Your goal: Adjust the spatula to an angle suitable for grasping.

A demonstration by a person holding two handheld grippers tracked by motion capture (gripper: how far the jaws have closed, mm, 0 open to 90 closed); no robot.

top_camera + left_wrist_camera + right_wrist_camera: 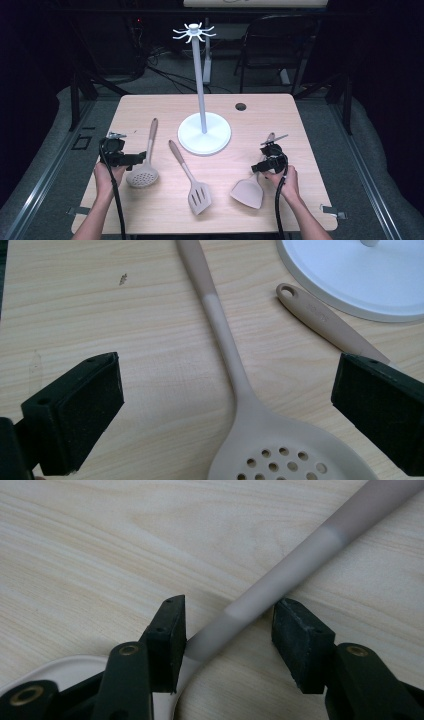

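Right now our right gripper [227, 630] straddles the handle of the beige silicone solid turner [300, 562] lying on the pale wooden table [150, 107], near its right edge. One jaw pad touches the handle, the other stands apart from it, so the jaws are parted and not yet clamped. Our left gripper [225, 405] hangs released and wide over the beige perforated skimmer spoon [235, 385] at the table's left, holding nothing.

What worries us is the grip: the handle runs slantwise between the jaws, so closing from here could roll or skid the smooth shaft sideways, or pinch it off-centre and let the heavy blade swing down once lifted.

Between the two utensils lies a beige slotted turner [192, 180], its handle end close to the white round base of the tall hook stand [204, 132]. We judge that the stand's thin pole and high hooks are the likely destination, and a swinging blade could knock the pole or the slotted turner on the way across.
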